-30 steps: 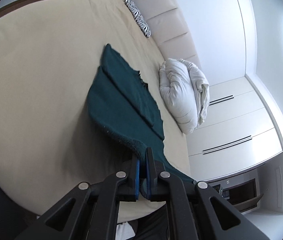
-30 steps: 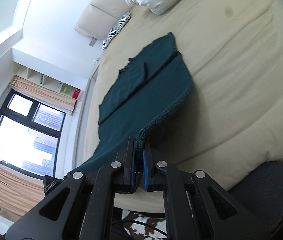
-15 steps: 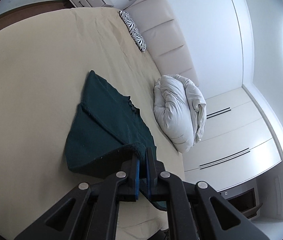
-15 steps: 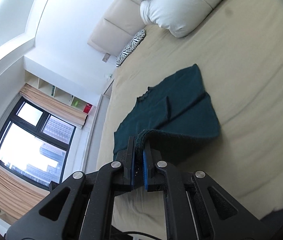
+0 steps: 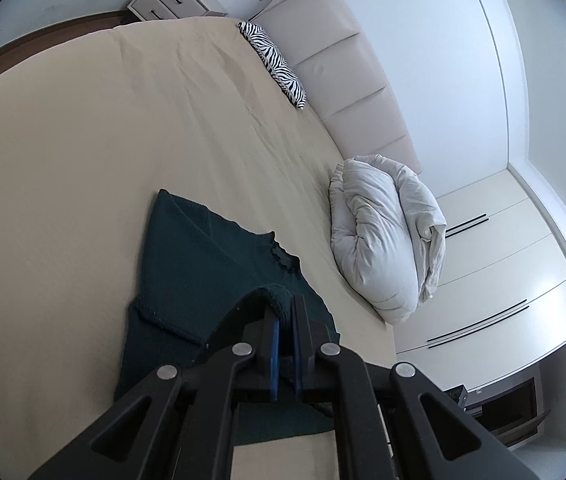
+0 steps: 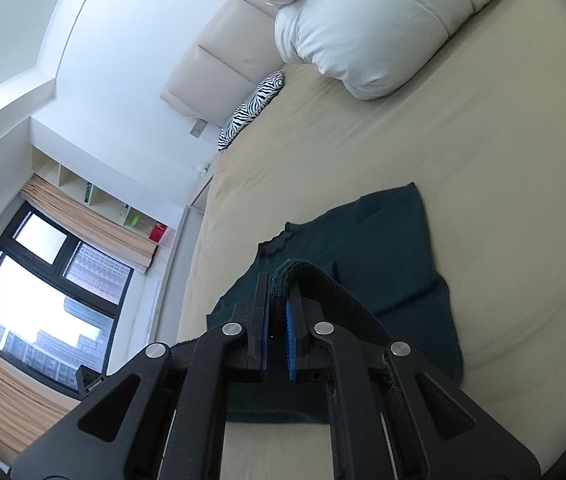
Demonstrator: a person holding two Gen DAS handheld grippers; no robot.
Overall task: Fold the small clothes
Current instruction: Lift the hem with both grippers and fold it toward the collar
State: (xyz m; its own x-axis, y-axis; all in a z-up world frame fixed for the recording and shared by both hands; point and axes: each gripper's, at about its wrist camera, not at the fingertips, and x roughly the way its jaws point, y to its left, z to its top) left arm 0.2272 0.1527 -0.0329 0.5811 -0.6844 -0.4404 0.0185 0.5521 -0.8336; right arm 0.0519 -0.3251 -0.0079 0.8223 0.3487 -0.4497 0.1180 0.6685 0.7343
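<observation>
Two claws each pinched one corner of the dark green top (image 5: 211, 264), lifted over its flat half on the bed (image 5: 83, 140). Left claw (image 5: 285, 312) & right claw (image 6: 279, 284) were both shut tight on the hem. Step looked like the bottom-to-top fold, approx halfway over. Next move prob needs both corners carried to the frilly neck (image 6: 277, 244), then set down evenly. White duvet (image 5: 383, 240) & zebra pillow (image 5: 279, 64) sat well apart. Hands and the hanging part under the claws were hidden.

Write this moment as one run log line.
step: fold | left tool: shut on garment hem | right tool: shut on hem | hem above collar | surface: bed
</observation>
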